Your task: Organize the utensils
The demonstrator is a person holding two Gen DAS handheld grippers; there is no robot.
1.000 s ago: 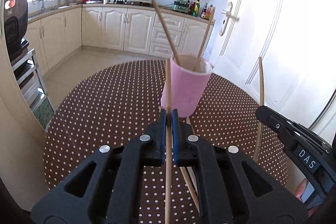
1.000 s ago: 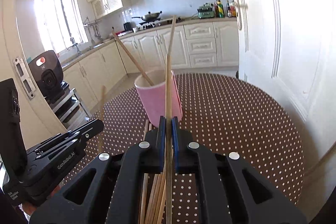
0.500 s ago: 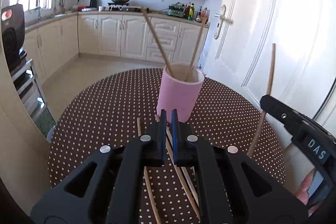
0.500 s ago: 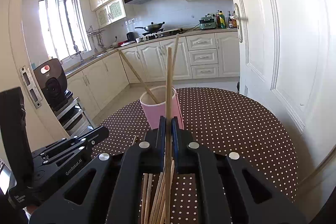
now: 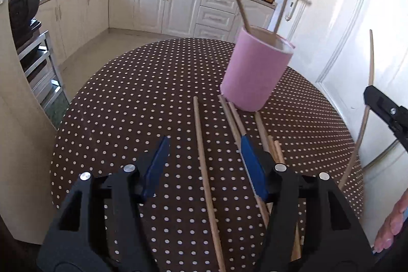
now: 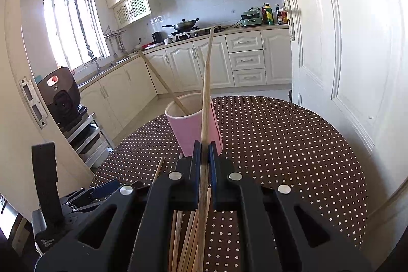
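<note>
A pink cup (image 5: 255, 73) stands on the brown dotted table (image 5: 122, 119) with two wooden chopsticks leaning in it. My left gripper (image 5: 204, 142) hovers low over the table, its jaws opening. One chopstick (image 5: 207, 185) lies flat between the blue pads and neither pad touches it. Several more chopsticks (image 5: 236, 119) lie by the right pad, reaching to the cup's foot. My right gripper (image 6: 204, 149) is shut on one chopstick (image 6: 206, 98) that points up in front of the pink cup (image 6: 188, 129). The loose chopsticks (image 6: 190, 233) lie beneath it.
The round table's edge curves close on the left and right. A white door (image 5: 339, 42) stands just right of the table. A black appliance on a metal rack (image 5: 23, 7) sits at the left. A person's hand (image 5: 390, 226) shows at the lower right.
A second ago my left jaws were shut on an upright chopstick. They now stand apart and lower, with a chopstick flat on the table between them. My right gripper keeps its grip.
</note>
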